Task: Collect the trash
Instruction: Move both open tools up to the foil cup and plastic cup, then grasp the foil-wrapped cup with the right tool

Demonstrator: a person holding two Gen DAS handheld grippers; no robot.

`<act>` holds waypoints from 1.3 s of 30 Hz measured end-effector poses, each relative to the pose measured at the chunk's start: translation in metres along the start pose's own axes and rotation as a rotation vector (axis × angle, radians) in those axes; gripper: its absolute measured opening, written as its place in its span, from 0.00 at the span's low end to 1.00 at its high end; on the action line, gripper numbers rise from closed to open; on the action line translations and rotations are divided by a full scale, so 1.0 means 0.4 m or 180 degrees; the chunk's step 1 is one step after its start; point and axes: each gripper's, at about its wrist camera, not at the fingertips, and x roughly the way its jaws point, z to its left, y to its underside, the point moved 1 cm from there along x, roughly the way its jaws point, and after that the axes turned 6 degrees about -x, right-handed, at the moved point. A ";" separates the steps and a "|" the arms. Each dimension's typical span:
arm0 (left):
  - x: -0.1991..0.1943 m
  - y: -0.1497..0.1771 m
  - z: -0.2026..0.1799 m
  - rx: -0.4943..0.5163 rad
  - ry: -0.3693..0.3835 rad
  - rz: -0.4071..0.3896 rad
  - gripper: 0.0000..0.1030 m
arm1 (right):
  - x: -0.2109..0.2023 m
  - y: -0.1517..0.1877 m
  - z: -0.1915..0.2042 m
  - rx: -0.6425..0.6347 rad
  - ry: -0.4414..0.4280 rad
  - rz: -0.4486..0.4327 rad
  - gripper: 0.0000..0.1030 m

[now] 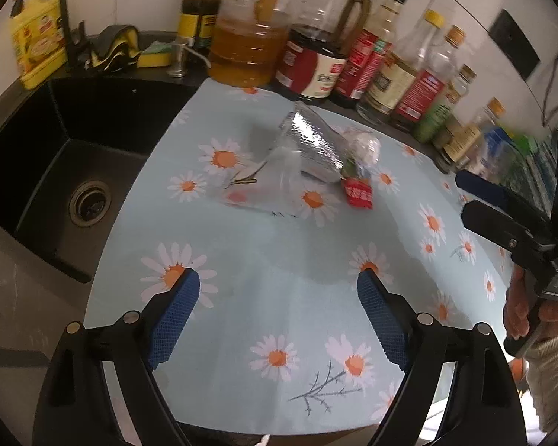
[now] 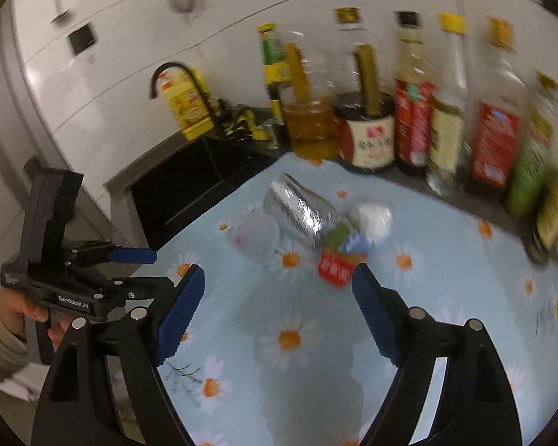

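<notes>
Both grippers, left (image 1: 279,290) and right (image 2: 279,286), tilted downward over the trash (image 1: 316,148), fingers apart, empty.

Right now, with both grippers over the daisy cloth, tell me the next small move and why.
Probably ease the right gripper forward and down onto the red wrapper. Its jaws stand open with nothing between them, and that wrapper is the piece of the trash pile lying nearest its tips. The left gripper is open too, but sits farther back.

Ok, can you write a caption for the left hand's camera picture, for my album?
Open left gripper hovers over a daisy tablecloth, facing a silver foil bag, clear plastic cup and red wrapper.
</notes>
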 end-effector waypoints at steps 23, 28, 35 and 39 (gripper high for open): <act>0.034 -0.023 -0.001 -0.0320 -0.0273 0.0058 0.82 | 0.408 -0.175 -0.089 -0.1509 -0.0679 0.1140 0.83; 0.042 -0.036 0.009 -0.0349 -0.0306 0.0076 0.82 | 0.464 -0.165 -0.096 -0.1581 -0.0788 0.1354 0.68; 0.065 -0.050 0.021 -0.0367 -0.0335 0.0137 0.82 | 0.474 -0.161 -0.110 -0.1565 -0.0789 0.1332 0.53; 0.079 -0.062 0.012 -0.0319 -0.0346 0.0158 0.82 | 0.428 -0.179 -0.127 -0.1477 -0.0809 0.1158 0.53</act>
